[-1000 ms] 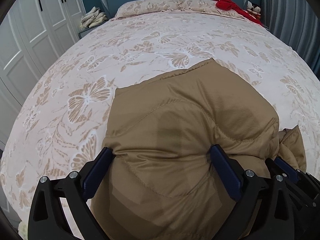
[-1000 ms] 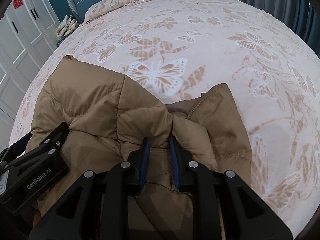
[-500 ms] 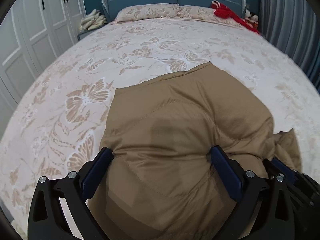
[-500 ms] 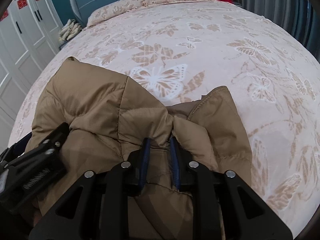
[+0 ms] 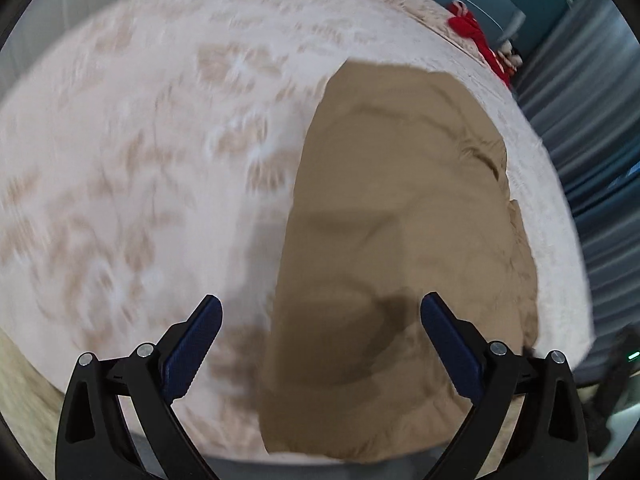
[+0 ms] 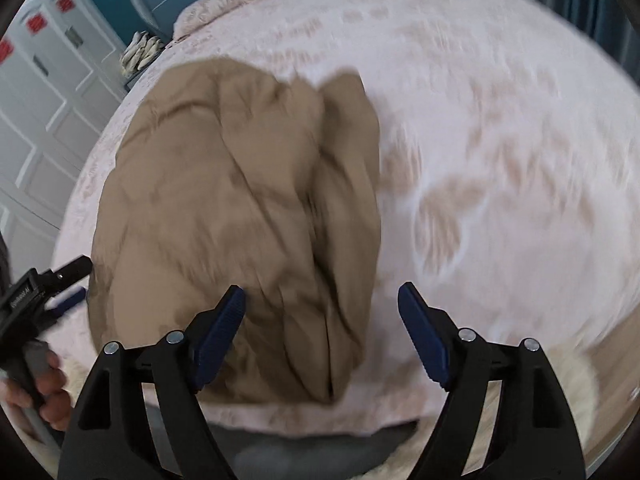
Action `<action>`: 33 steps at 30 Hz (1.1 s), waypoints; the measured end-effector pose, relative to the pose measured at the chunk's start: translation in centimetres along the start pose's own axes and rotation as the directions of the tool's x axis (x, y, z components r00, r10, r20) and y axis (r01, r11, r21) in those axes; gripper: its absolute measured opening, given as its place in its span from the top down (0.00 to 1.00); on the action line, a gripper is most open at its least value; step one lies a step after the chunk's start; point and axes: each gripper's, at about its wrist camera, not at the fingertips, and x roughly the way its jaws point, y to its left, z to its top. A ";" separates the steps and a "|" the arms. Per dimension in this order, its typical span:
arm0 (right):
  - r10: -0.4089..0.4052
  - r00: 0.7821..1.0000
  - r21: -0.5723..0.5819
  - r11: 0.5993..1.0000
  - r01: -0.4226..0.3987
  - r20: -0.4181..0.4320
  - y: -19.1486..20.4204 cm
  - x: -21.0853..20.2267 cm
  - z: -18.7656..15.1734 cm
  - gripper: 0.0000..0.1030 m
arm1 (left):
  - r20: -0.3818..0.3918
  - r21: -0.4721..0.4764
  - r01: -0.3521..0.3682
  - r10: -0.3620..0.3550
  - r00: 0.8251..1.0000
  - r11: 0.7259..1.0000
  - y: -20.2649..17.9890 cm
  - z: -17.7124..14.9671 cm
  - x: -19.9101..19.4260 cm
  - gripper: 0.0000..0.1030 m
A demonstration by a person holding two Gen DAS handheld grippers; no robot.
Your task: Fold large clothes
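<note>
Both grippers have let go and lifted: left gripper (image 5: 320,316) and right gripper (image 6: 322,306) gape empty above the folded tan jacket (image 6: 240,216), lying toward the bed's (image 6: 500,100) six o'clock edge.

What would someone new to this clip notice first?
A bulky tan jacket lies bunched up at the near edge of a butterfly-print bed. Both the left gripper and the right gripper hover over it, jaws wide open and empty.

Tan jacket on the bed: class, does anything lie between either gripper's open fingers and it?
Nothing visible does. The tan jacket lies uncovered on the bedspread, directly ahead of the left gripper and right gripper.
</note>
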 end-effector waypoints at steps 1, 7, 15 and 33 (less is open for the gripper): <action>0.016 1.000 0.017 1.000 -0.016 -0.005 -0.2 0.2 -0.3 0.26 | -0.018 -0.016 0.011 -0.012 1.000 1.000 0.3 -0.4 0.4 0.05; 0.195 0.980 0.194 0.964 -0.184 -0.037 -1.7 2.5 -1.3 0.25 | -0.061 -0.056 0.123 -0.126 0.990 0.991 0.6 -1.9 1.8 0.05; 0.279 0.960 0.236 0.935 -0.266 -0.023 -1.1 4.3 -1.1 0.40 | -0.060 0.058 0.111 -0.107 0.992 0.992 -2.0 -1.8 2.2 0.07; 0.223 0.973 -0.143 0.967 -0.212 0.067 12.5 8.9 7.3 0.83 | 0.160 0.248 0.000 -0.041 0.986 0.969 -0.7 9.7 0.3 0.37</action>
